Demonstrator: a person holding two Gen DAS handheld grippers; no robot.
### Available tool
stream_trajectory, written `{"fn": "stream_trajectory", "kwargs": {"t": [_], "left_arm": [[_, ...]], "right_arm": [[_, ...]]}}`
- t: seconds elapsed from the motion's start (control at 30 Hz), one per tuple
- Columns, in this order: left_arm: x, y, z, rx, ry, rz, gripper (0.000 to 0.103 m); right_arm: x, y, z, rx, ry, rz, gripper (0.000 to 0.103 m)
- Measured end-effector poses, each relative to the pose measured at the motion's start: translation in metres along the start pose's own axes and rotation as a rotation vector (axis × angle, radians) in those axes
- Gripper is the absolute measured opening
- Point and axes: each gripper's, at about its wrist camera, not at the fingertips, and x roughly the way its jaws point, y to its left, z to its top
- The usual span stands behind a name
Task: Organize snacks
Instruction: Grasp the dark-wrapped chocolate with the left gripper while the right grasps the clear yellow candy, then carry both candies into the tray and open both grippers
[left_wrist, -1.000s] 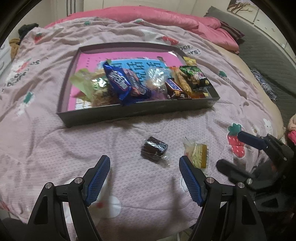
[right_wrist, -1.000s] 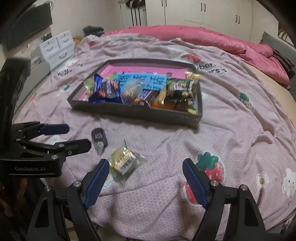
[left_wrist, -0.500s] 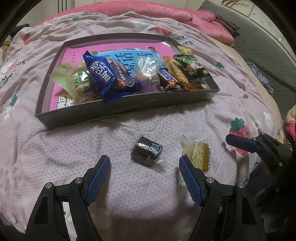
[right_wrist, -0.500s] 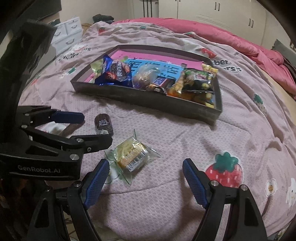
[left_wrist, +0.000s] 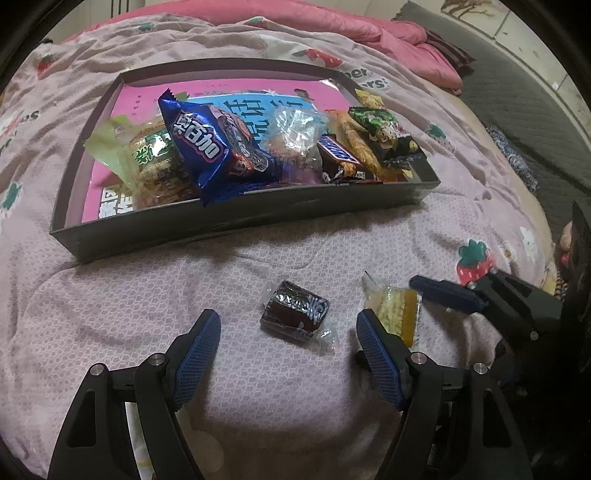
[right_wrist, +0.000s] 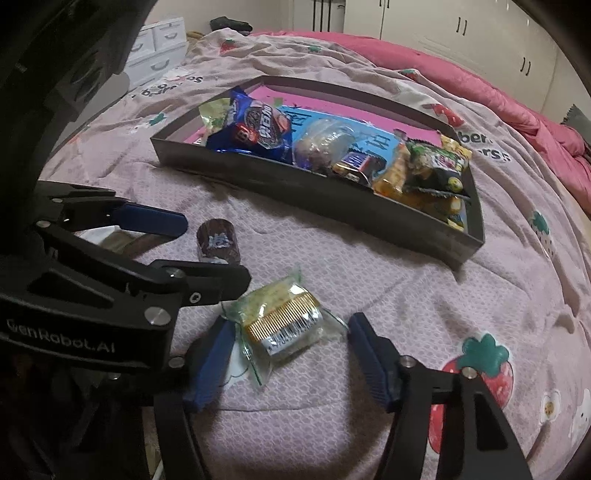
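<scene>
The right claw (right_wrist: 286, 360) is closing, its bumpy blue pads on each side of a crinkly clear pack with a yellow cake (right_wrist: 282, 325), maybe not pressing it yet. The left claw (left_wrist: 286, 354) is wide apart around a small, round, dark chocolate cake (left_wrist: 295, 312) in shiny wrap. Both lie on the soft pink blanket (left_wrist: 147, 295). Beyond sits a flat gray box (left_wrist: 240, 221) full of snack bags.
</scene>
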Motion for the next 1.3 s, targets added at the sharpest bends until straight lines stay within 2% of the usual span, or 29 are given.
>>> {"fn": "stream_trajectory", "kwargs": {"t": [0.1,0.17,0.2,0.27,0.57,0.87,1.3], "left_arm": [[0.000,0.003,0.000,-0.007,-0.003,-0.015,0.073],[0.000,0.003,0.000,-0.007,-0.004,-0.018,0.065],[0.000,0.003,0.001,-0.008,-0.006,-0.018,0.063],[0.000,0.004,0.001,-0.008,-0.001,-0.025,0.054],[0.002,-0.002,0.000,0.027,0.007,-0.014,0.041],[-0.003,-0.003,0.000,0.030,-0.014,-0.004,0.039],[-0.026,0.002,-0.006,0.001,-0.060,-0.018,0.039]], "right_arm": [[0.001,0.000,0.001,-0.004,-0.007,0.008,0.061],[0.000,-0.001,0.001,0.000,-0.012,0.013,0.057],[0.000,-0.002,0.001,0.002,-0.015,0.015,0.051],[0.000,-0.003,0.001,0.006,-0.017,0.027,0.049],[-0.005,-0.015,0.003,0.055,-0.035,0.016,0.040],[-0.010,-0.031,0.005,0.130,-0.061,0.027,0.040],[-0.018,-0.029,0.008,0.127,-0.087,0.048,0.040]]}}
